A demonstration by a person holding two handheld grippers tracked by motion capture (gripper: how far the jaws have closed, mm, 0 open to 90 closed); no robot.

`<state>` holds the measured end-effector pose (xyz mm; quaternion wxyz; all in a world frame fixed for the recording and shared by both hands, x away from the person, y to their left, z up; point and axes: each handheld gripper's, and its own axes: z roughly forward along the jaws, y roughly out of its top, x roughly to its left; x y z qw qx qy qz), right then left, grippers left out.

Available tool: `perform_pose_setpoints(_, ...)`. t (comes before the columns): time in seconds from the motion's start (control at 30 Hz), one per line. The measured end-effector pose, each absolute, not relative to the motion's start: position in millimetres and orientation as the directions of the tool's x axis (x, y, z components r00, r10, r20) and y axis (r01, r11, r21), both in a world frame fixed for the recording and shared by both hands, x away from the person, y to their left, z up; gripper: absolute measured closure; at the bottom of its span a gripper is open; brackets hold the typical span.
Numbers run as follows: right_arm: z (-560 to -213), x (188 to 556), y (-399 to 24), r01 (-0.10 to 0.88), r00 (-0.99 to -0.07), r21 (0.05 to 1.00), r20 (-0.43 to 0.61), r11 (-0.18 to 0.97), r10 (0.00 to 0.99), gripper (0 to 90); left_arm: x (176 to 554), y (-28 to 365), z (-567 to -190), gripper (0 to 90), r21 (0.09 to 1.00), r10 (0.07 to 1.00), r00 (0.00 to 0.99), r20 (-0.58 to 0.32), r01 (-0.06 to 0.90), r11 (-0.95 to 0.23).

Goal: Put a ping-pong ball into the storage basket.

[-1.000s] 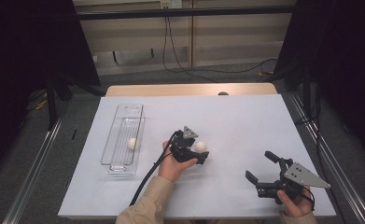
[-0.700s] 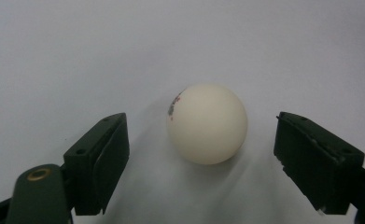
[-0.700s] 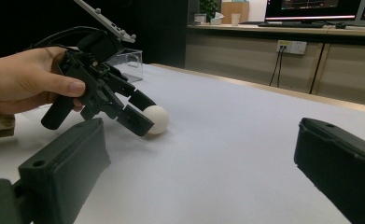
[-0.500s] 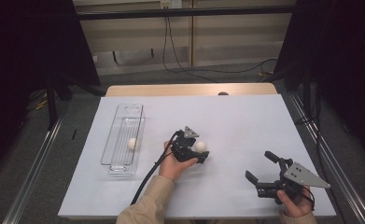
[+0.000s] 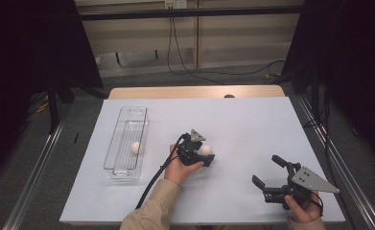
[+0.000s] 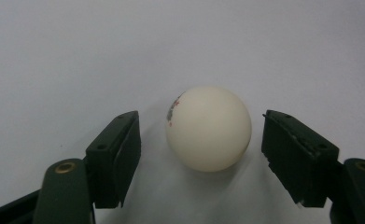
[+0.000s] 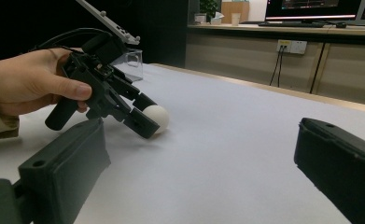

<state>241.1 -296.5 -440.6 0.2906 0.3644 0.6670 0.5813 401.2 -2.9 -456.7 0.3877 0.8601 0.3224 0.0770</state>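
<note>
The white worktop (image 5: 252,120) is seen carrying a clear tray (image 5: 126,143) at its left, with a second ball (image 5: 136,147) lying in it. The right tongs (image 5: 270,173) are held apart, well away from everything. The left tongs (image 6: 201,161) have just been closing around a white ball (image 6: 208,128) near the worktop's middle; a gap is left on each side, so nothing is gripped yet
</note>
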Motion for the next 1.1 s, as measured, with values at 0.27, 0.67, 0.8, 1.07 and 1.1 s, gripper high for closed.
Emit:
perform_pose_setpoints(0.27, -440.7, 241.1, -296.3, 0.149, -0.565, 0.987, 0.037, 0.058, 0.825, 1.7, 402.5, -2.6, -456.4, 33.9, 0.718, 0.619, 0.776, -0.120, 0.498, -0.486)
perform_pose_setpoints(0.67, -440.9, 241.2, -296.3, 0.149, -0.564, 0.987, 0.036, 0.059, 0.825, 1.7, 402.3, -4.1, -457.4, 41.4, 0.713, 0.610, 0.784, -0.117, 0.494, -0.498)
perform_pose_setpoints(0.8, -440.8, 241.1, -296.3, 0.148, -0.565, 0.987, 0.036, 0.059, 0.825, 1.7, 402.1, -4.8, -457.8, 44.2, 0.712, 0.607, 0.786, -0.120, 0.494, -0.500)
perform_pose_setpoints(1.07, -440.7, 241.1, -296.3, 0.148, -0.564, 0.987, 0.035, 0.060, 0.825, 1.7, 402.2, -3.9, -457.0, 50.3, 0.709, 0.601, 0.790, -0.124, 0.494, -0.503)
perform_pose_setpoints(1.1, -440.8, 241.2, -296.4, 0.147, -0.564, 0.987, 0.033, 0.061, 0.825, 1.7, 401.9, -4.1, -457.0, 50.5, 0.709, 0.602, 0.789, -0.122, 0.494, -0.503)
